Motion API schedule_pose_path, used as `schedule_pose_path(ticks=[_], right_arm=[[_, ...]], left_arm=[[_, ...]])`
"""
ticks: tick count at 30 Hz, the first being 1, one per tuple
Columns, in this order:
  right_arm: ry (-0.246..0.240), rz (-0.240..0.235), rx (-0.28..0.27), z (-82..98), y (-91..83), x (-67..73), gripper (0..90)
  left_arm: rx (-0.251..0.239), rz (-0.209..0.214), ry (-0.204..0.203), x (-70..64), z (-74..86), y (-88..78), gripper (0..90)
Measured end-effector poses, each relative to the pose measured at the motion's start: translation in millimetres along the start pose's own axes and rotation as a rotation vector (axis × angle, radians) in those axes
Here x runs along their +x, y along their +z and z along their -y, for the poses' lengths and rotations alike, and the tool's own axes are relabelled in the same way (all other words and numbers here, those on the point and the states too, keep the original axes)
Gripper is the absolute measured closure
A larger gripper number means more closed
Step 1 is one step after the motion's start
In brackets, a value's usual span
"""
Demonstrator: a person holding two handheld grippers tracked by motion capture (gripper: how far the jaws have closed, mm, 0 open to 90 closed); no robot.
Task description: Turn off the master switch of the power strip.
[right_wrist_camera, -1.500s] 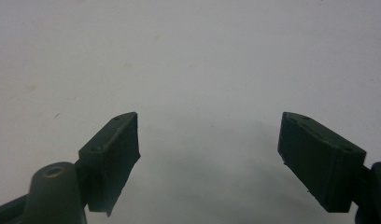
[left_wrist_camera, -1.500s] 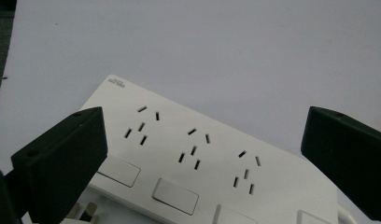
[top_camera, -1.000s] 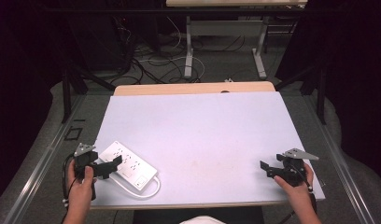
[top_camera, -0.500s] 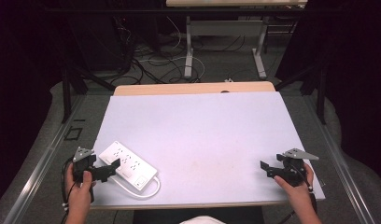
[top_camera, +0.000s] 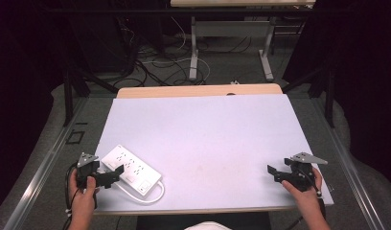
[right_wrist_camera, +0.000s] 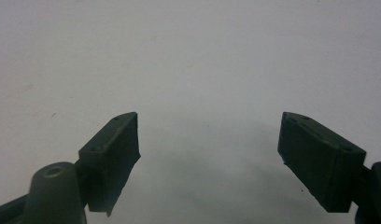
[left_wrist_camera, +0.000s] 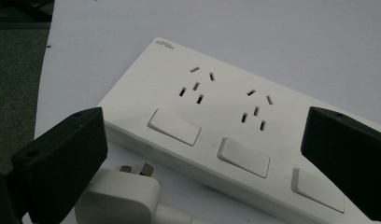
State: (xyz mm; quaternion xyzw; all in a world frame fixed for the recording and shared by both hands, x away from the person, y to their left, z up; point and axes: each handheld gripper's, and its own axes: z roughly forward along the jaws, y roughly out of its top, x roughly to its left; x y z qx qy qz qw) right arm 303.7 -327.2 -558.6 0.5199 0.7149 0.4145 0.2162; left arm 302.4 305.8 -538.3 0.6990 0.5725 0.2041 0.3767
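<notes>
A white power strip (top_camera: 131, 168) lies at the front left of the white table (top_camera: 208, 139), its cable (top_camera: 145, 197) looping along the front edge. In the left gripper view the strip (left_wrist_camera: 235, 121) shows sockets and rocker switches, with its white plug (left_wrist_camera: 123, 198) lying in front. My left gripper (top_camera: 116, 173) is open, its jaws just short of the strip's near side (left_wrist_camera: 202, 154). My right gripper (top_camera: 274, 173) stands open at the front right over bare table (right_wrist_camera: 207, 140), nothing between its jaws.
A wooden strip (top_camera: 198, 91) borders the table's far edge. Beyond it stand desk legs (top_camera: 193, 48) and loose cables (top_camera: 155, 62) on the floor. A metal rail (top_camera: 45, 167) runs along the left side.
My left gripper has drawn back slightly toward the front left corner, staying open beside the strip. The right gripper has not moved.
</notes>
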Motion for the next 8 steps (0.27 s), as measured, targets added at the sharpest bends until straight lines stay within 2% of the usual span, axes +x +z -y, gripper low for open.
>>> schedule_pose_path(ticks=[8], right_arm=[[0.0,0.0,0.002,0.3,-0.6,-0.3,20.1]], left_arm=[[-0.004,-0.002,-0.007,1.3,0.0,-0.3,0.4]])
